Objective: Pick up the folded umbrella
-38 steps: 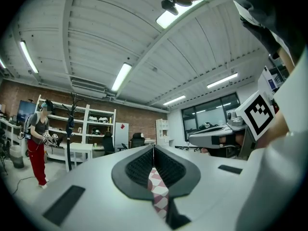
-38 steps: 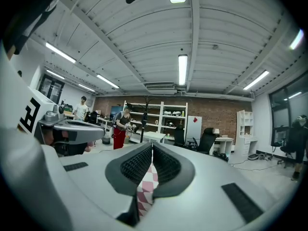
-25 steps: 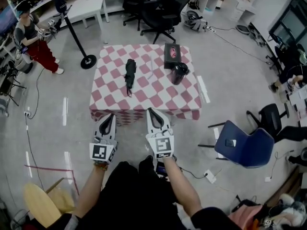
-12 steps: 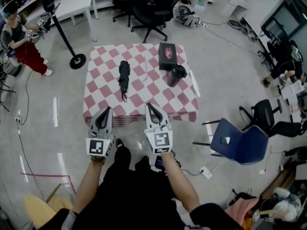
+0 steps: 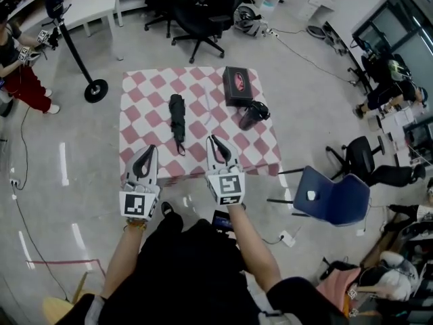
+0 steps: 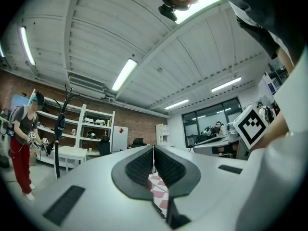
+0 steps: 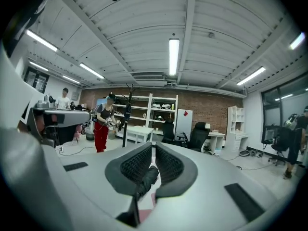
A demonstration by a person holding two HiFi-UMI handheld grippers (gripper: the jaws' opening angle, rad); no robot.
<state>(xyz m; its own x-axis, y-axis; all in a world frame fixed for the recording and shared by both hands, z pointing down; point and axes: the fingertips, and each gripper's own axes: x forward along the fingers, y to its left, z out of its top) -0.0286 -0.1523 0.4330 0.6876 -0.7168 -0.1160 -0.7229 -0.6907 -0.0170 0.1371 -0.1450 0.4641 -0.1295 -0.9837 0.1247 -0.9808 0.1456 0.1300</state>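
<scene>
Two hand-held grippers, both clenched and empty. The left hand-held gripper (image 5: 149, 152) shows its ribbed pads meeting at the tip in its own view, with only checked cloth visible below them. The right hand-held gripper (image 5: 214, 141) has its pads together too; a dark long shape shows low in the gap, probably the umbrella lying beyond, not a grip.

The folded black umbrella (image 5: 177, 117) lies flat on the table with the red-and-white checked cloth (image 5: 145, 90), left of the cloth's middle. Its long axis runs near-to-far, almost in line with the way both jaws point. Its thin near end points back toward the person and falls between the two tips, ahead of them. Neither tip touches it, and neither hand is clearly the nearer.

Judgement: the jaws must open before any grasp, and should close across the umbrella's width, not along it.

Containers: a black rectangular box with a pink-red picture on its lid (image 5: 237, 85) is closed, contents unseen. A black jug-like vessel (image 5: 252, 116) stands just in front of it; its contents cannot be told.
</scene>
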